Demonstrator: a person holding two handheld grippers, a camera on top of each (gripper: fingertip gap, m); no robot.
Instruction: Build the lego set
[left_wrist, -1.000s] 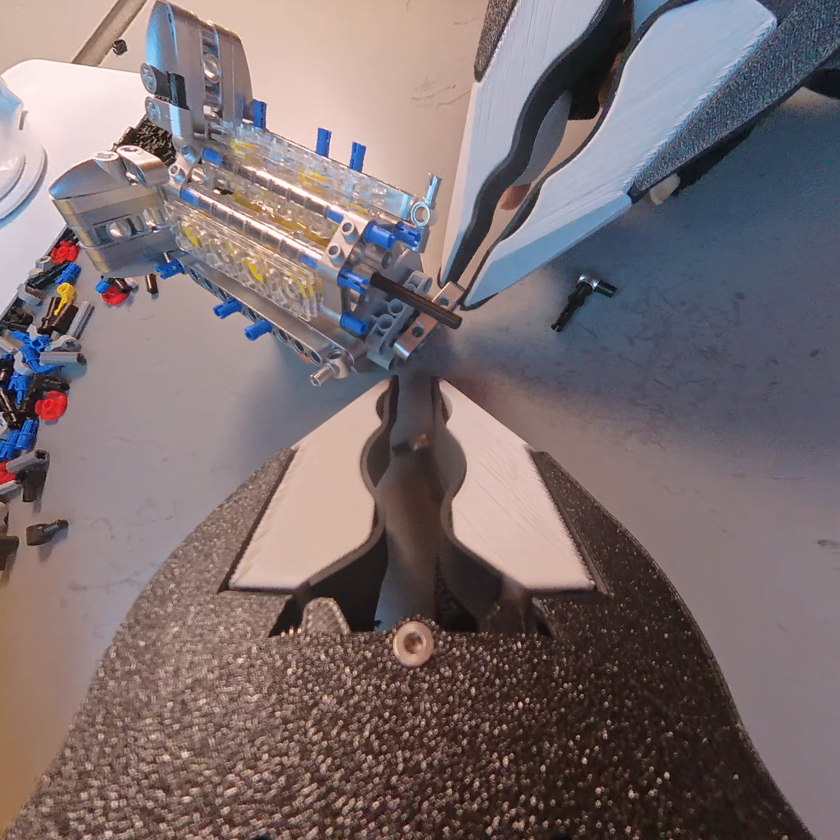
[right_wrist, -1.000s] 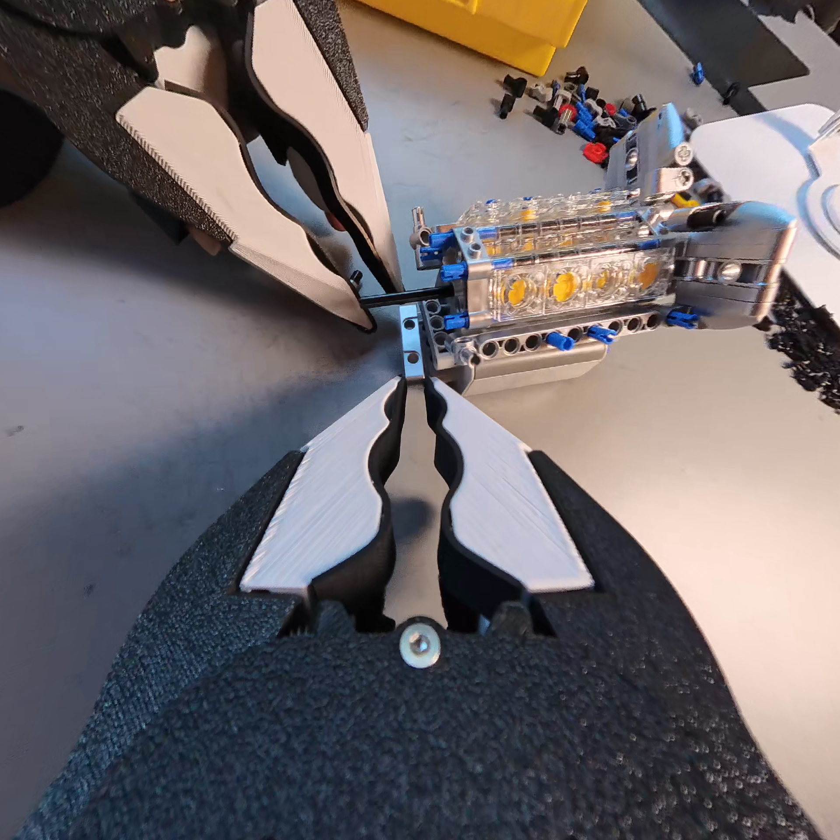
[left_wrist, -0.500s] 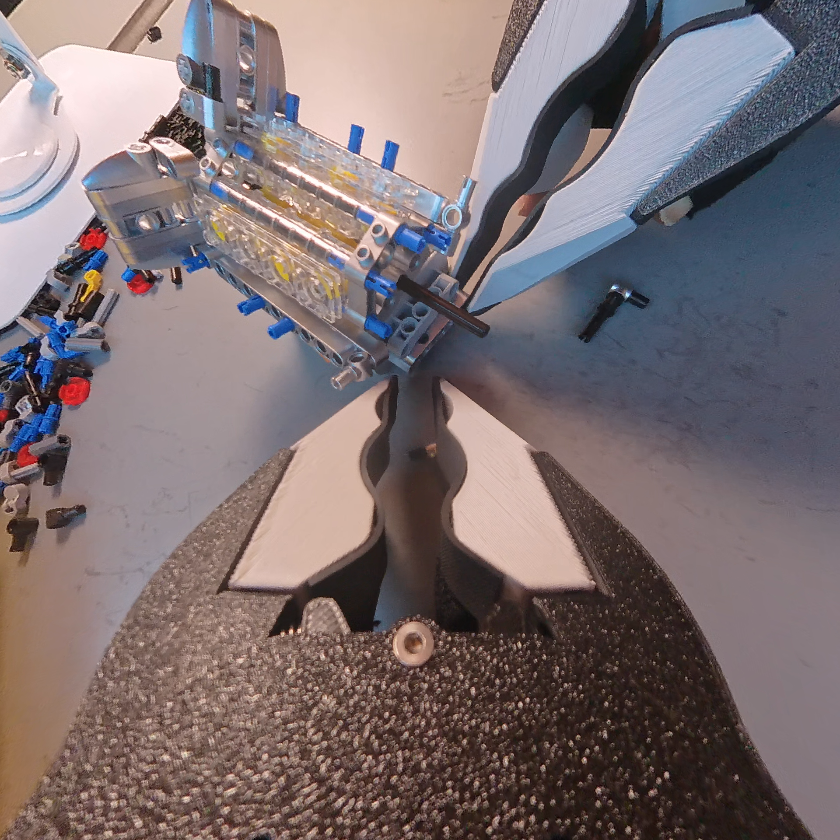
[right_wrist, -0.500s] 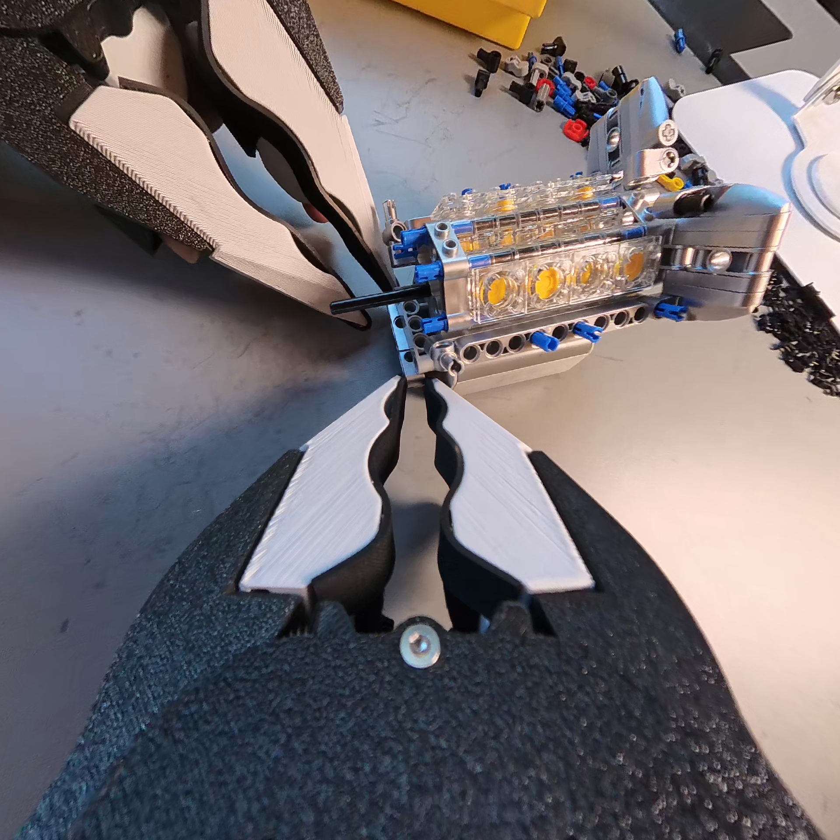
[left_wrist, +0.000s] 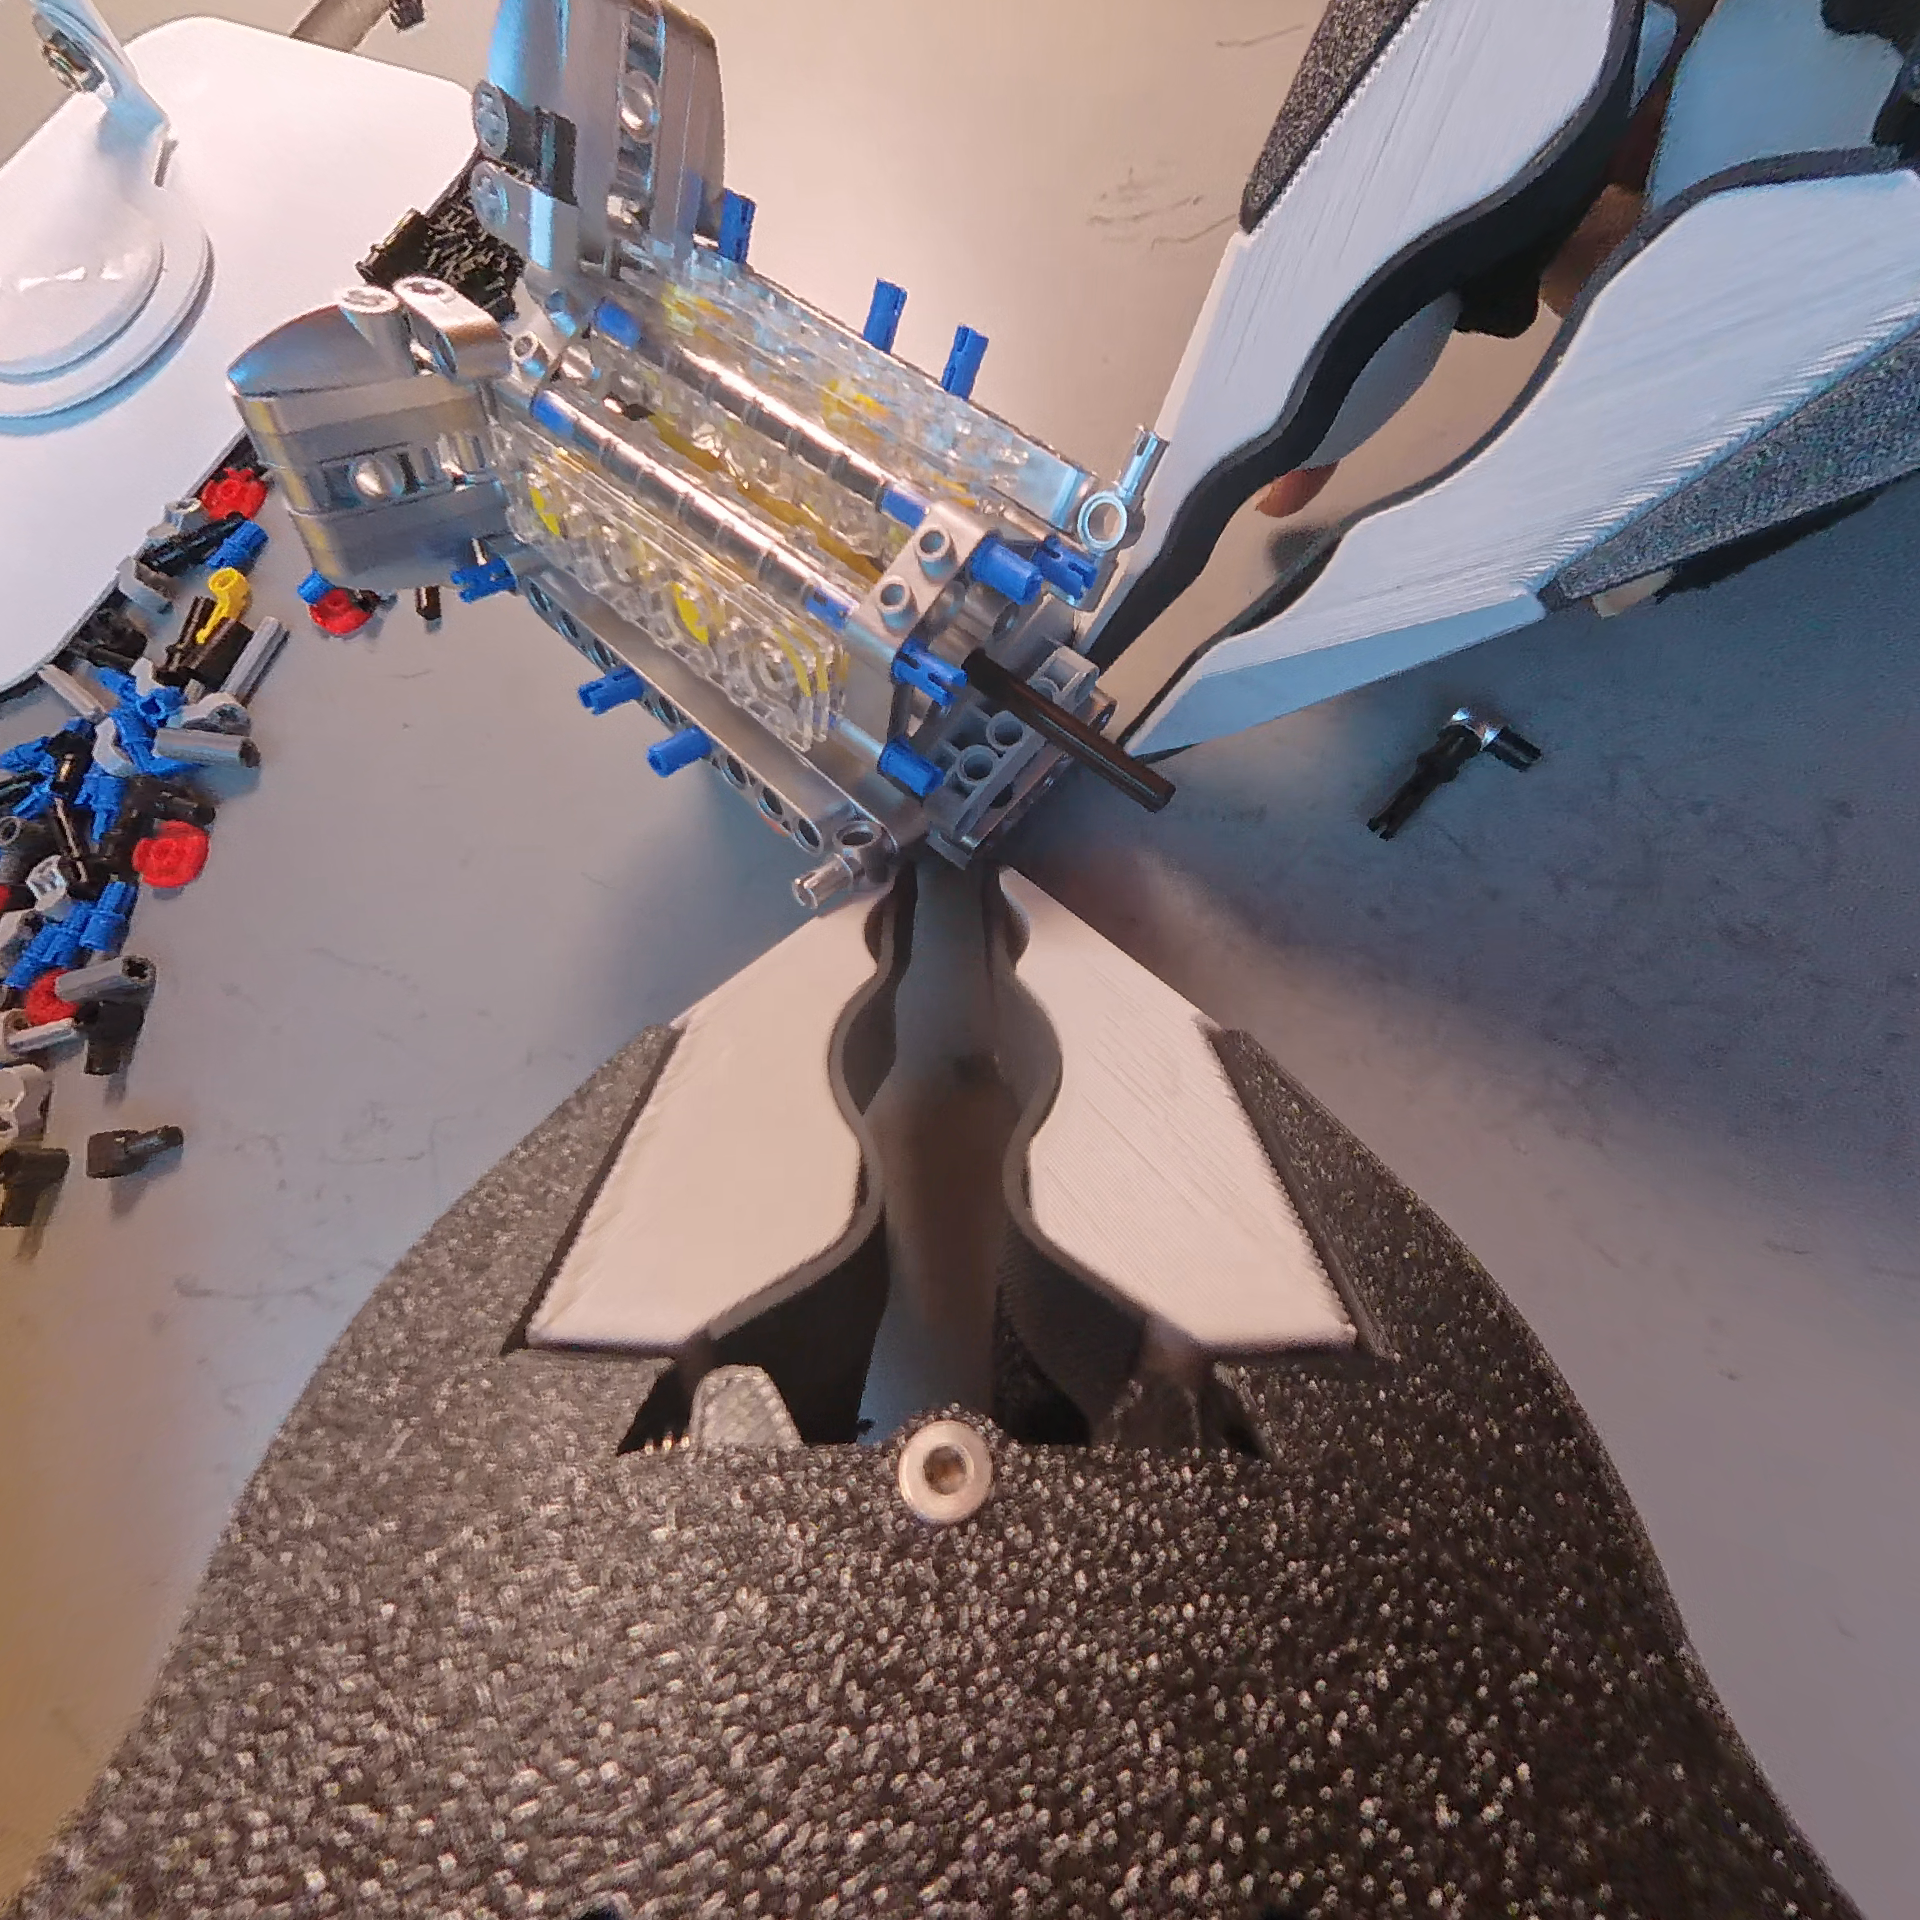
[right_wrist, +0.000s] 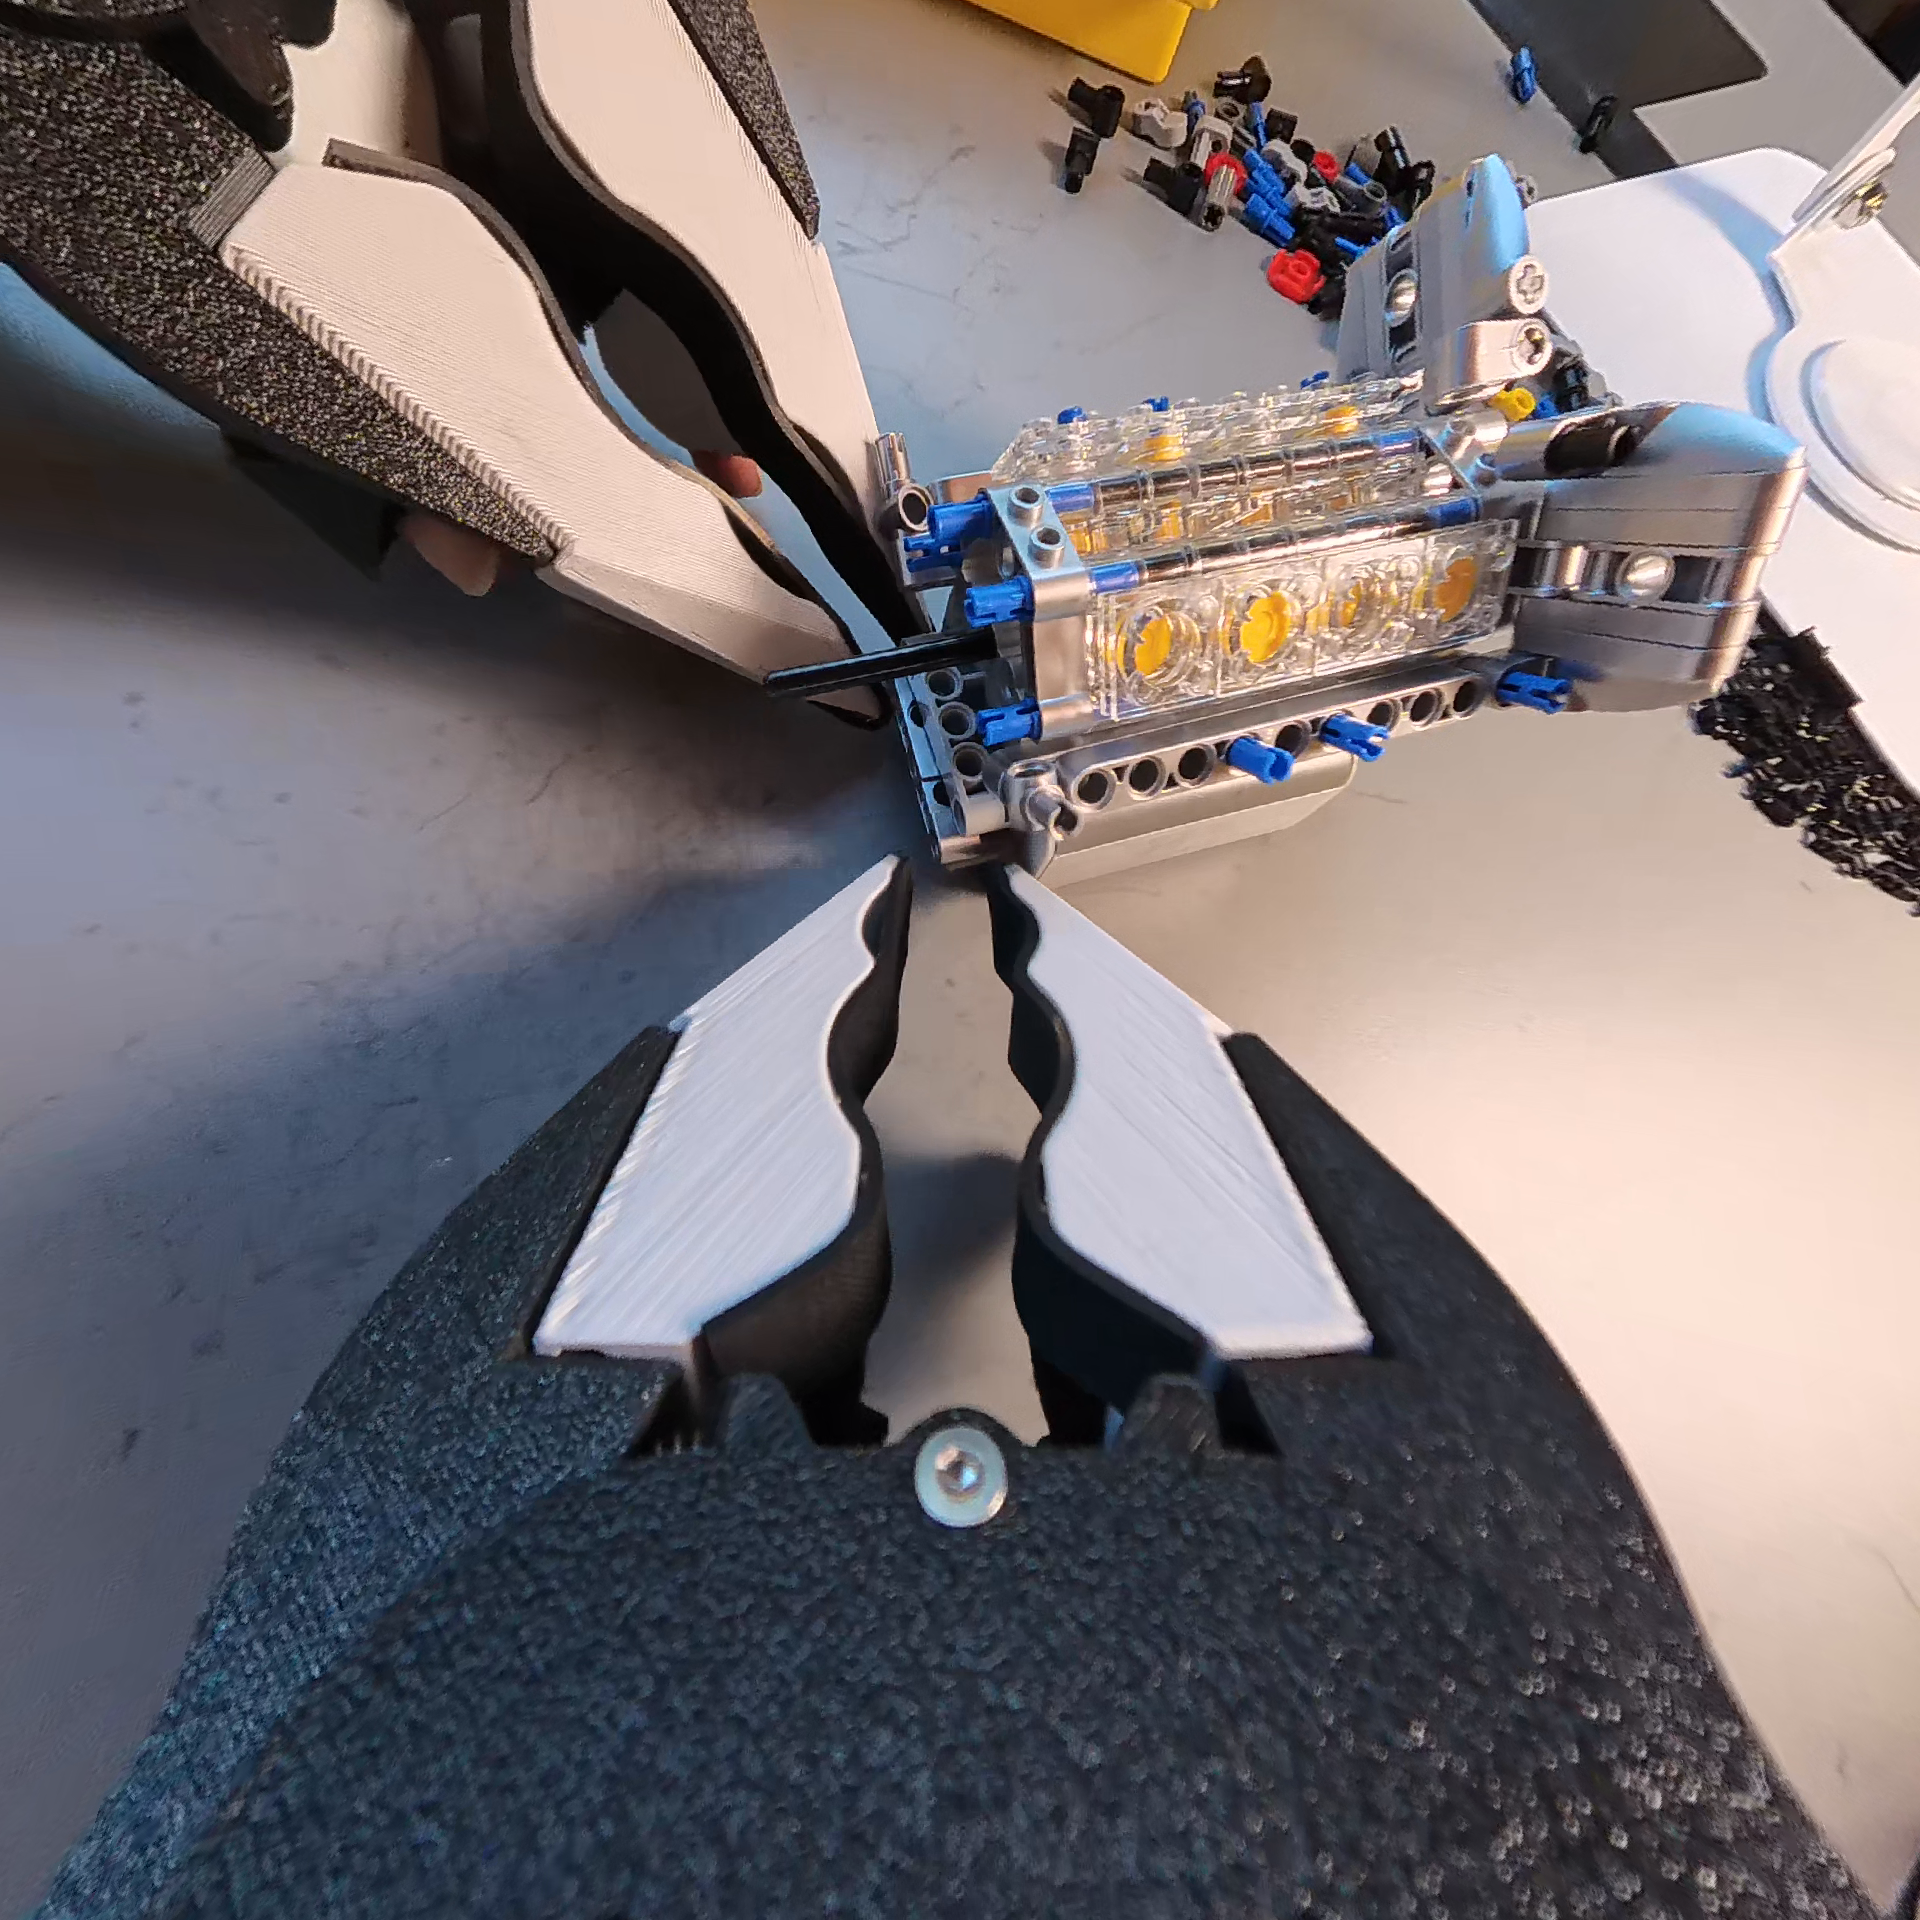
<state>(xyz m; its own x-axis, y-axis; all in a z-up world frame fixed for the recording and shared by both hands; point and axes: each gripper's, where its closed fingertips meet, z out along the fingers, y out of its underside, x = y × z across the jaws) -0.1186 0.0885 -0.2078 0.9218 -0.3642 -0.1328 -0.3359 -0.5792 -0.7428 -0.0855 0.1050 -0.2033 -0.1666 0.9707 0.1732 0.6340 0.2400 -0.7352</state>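
Note:
A brick-built engine model (left_wrist: 727, 540), grey with clear blocks, yellow discs and blue pins, lies on the grey table; it also shows in the right wrist view (right_wrist: 1247, 623). A black axle (left_wrist: 1070, 727) sticks out of its near end. My left gripper (left_wrist: 956, 899) is shut on one corner of the model's grey end frame. My right gripper (right_wrist: 948, 878) is shut on the opposite corner of that frame. Each gripper shows in the other's view, the right one (left_wrist: 1117, 717) beside the axle and the left one (right_wrist: 868, 691) behind it.
A loose black pin with a grey connector (left_wrist: 1455, 764) lies to the right. Several small loose pieces (left_wrist: 114, 790) are scattered at the left. A white base plate (left_wrist: 260, 208) stands behind the model. A yellow bin (right_wrist: 1091, 31) sits at the far edge. Left tips to right tips: about 5 cm.
The model, held at its end by both grippers, has turned and slid a little across the table. It now sits farther right in the left wrist view and larger in the right wrist view.

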